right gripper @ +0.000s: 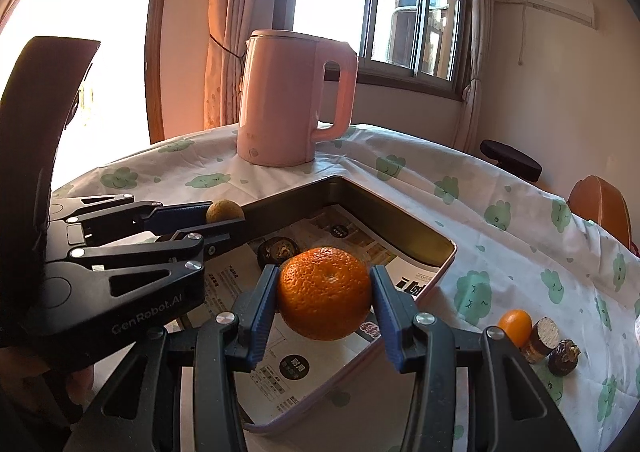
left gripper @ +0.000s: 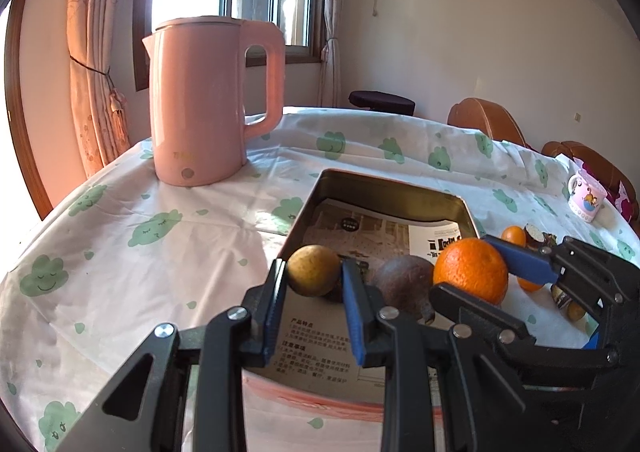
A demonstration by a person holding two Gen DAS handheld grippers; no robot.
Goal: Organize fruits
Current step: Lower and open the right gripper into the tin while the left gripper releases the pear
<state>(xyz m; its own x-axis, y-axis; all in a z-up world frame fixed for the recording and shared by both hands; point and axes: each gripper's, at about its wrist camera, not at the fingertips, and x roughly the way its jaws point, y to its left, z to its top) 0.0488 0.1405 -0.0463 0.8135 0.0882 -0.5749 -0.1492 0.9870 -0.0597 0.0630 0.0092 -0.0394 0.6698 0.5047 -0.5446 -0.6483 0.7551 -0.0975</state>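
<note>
Left gripper [left gripper: 314,272]: we see its blue pads pinching a small yellow-brown fruit [left gripper: 313,270] above the near left rim of the tin; in the right wrist view the same claw reaches in from 9 o'clock.
Right gripper [right gripper: 325,298]: pressed against both sides of a large orange [right gripper: 325,298], held in the air over the tin's near right edge — in the left wrist view it enters from 4 o'clock.
Tin [left gripper: 310,207]: a rectangular metal box, open on top, at the centre of the table, lined with printed paper [left gripper: 376,230].
In the tin: a dark, wrinkled purple-brown fruit [left gripper: 404,284] lies on the paper between the two held fruits; in the right wrist view we find it just behind the orange, at 11 o'clock from it.
Left on the cloth: at 4 o'clock from the tin, a small orange fruit [right gripper: 515,326], a short jar with a grey top [right gripper: 542,340] just beside it and a dark shrivelled fruit [right gripper: 564,358] next to that.
Kettle [left gripper: 212,99]: pink, upright, at 11 o'clock from the tin, handle to the right, well apart from both claws.
Mug [left gripper: 586,197]: patterned, near the table's edge at 2 o'clock.
Tablecloth [left gripper: 160,236]: white with green cloud faces.
In the way: we find the two claws close together — the right one's finger hides part of the loose fruit on the cloth in the left wrist view.
</note>
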